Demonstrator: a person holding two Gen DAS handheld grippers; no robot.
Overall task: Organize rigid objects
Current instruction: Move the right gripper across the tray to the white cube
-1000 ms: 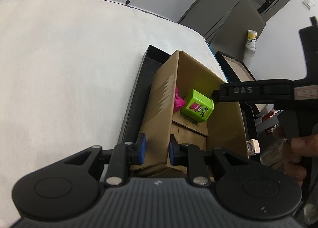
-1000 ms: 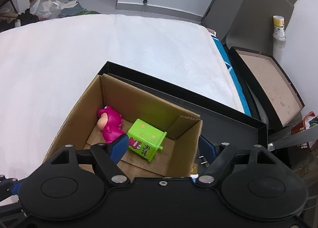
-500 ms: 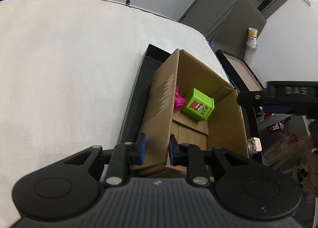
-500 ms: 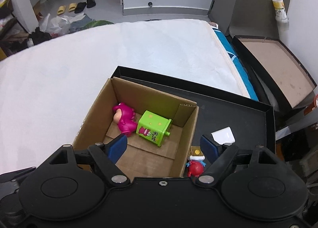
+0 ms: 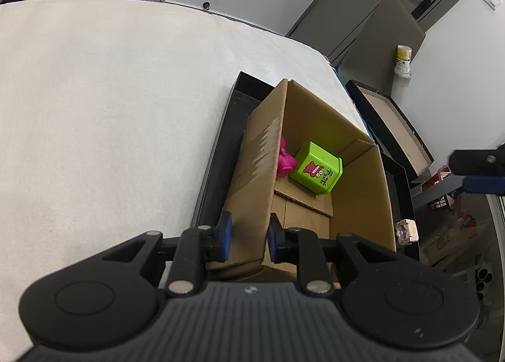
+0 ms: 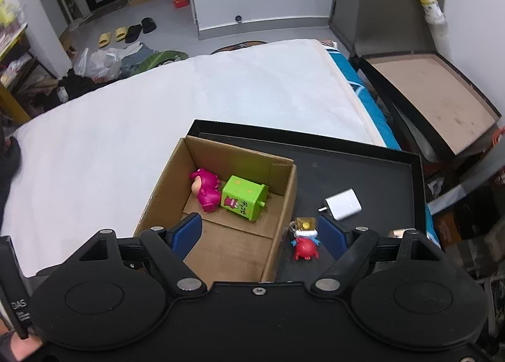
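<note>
An open cardboard box stands in a black tray. On the box floor, side by side, lie a pink toy and a green cube. My left gripper is shut on the box's near left wall. High above the box's near right corner, my right gripper is open with nothing between its fingers. One of its fingers shows at the right edge of the left wrist view.
On the tray beside the box lie a red figure with a gold lock, a white charger and a small beige figure. The tray rests on a white mattress. A second black box stands to the right.
My right gripper has risen and drawn back to the right, away from the box; the red figure and the white charger have come into its view. The left gripper has kept still.
</note>
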